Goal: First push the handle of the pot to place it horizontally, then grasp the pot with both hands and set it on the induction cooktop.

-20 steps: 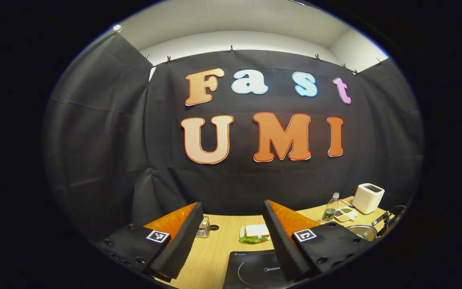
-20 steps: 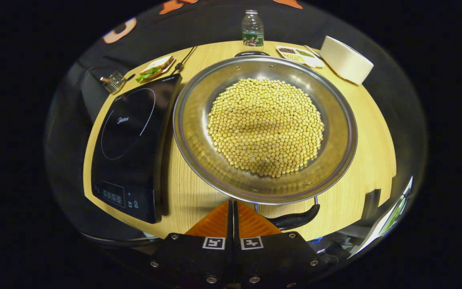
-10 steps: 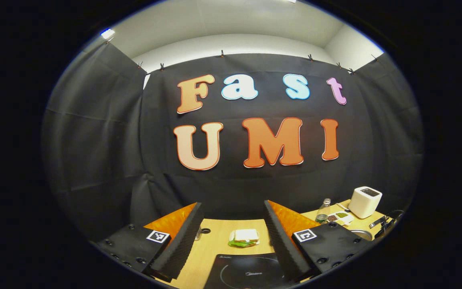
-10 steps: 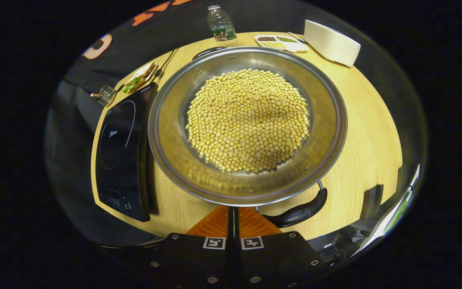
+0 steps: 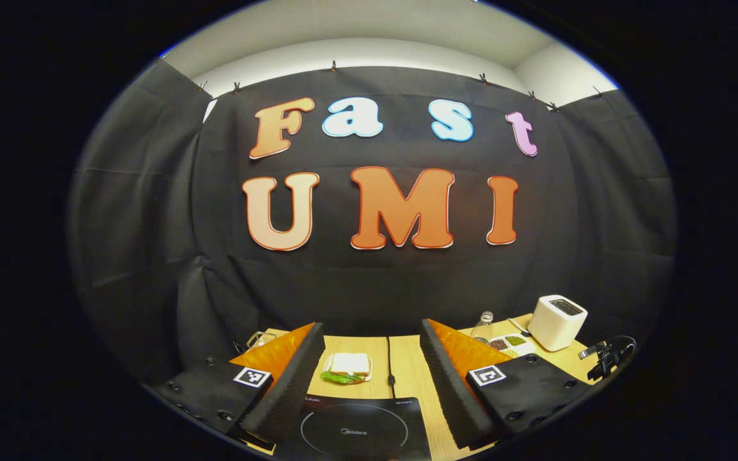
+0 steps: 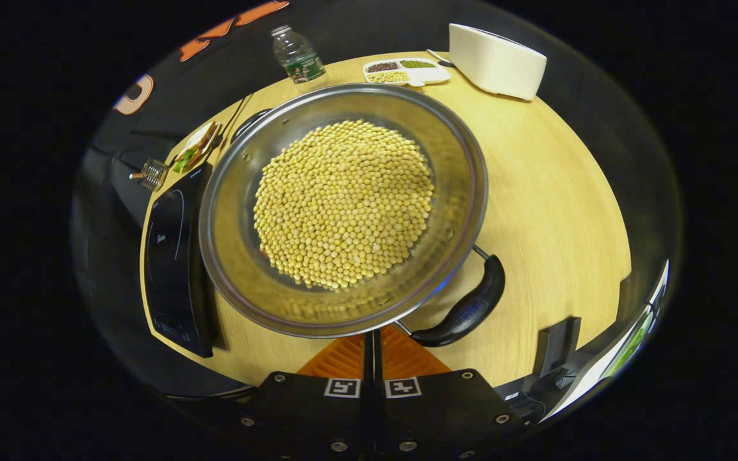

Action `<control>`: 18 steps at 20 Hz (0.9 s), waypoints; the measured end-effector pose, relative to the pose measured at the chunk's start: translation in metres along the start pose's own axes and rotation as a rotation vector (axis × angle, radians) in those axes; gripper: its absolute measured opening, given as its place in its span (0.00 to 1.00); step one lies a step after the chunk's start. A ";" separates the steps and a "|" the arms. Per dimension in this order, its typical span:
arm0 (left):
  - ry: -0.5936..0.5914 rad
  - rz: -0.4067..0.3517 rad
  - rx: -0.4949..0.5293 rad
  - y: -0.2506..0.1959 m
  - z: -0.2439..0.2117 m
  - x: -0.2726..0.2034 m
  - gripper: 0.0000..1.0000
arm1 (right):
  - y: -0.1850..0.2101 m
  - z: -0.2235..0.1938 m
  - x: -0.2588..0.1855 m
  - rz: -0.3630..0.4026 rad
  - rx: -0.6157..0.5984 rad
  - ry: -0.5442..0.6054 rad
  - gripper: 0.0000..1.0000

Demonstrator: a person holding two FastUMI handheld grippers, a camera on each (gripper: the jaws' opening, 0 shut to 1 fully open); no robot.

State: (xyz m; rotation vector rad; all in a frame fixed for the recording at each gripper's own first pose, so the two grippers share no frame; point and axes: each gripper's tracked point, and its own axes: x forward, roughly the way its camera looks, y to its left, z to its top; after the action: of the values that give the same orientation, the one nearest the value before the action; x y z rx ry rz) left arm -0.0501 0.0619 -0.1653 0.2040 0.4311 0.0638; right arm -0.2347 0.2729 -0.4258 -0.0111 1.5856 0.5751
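A steel pot (image 6: 234, 256) full of yellow beans stands on the wooden table, right of the black induction cooktop (image 6: 170, 256). Its near black handle (image 6: 465, 310) points to the lower right; the far handle (image 6: 250, 121) peeks out at the upper left. My right gripper (image 6: 372, 339) is shut with nothing held, its tips just under the pot's rim beside the near handle's base. My left gripper (image 5: 372, 330) is open above the cooktop (image 5: 356, 432), holding nothing. A pot handle (image 5: 609, 358) shows at the far right of the left gripper view.
A sandwich (image 6: 195, 144) and a small metal holder (image 6: 150, 174) lie behind the cooktop. At the table's back stand a bottle (image 6: 296, 54), a divided dish (image 6: 405, 70) and a white appliance (image 6: 496, 52). The table's front edge is close below my right gripper.
The pot has turned: its near handle swung from the front round to the right. The pot now sits further left in the right gripper view. The cooktop has come between my left fingers.
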 end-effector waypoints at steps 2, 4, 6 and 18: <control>0.025 -0.011 0.011 -0.012 -0.004 0.006 0.96 | -0.010 0.007 0.001 0.001 0.004 0.004 0.00; 0.047 -0.019 0.017 -0.023 -0.007 0.008 0.97 | -0.024 0.014 0.001 -0.007 0.011 0.006 0.00; 0.070 -0.027 0.020 -0.034 -0.012 0.010 0.97 | -0.047 0.019 0.003 -0.047 0.013 0.011 0.00; 0.259 -0.112 -0.006 -0.105 -0.063 0.030 0.98 | -0.084 0.080 0.015 -0.017 0.062 -0.018 0.00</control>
State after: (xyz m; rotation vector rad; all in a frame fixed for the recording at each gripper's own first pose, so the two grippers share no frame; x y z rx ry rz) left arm -0.0477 -0.0262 -0.2555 0.1662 0.6995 -0.0191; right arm -0.1326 0.2345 -0.4680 0.0267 1.5837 0.5116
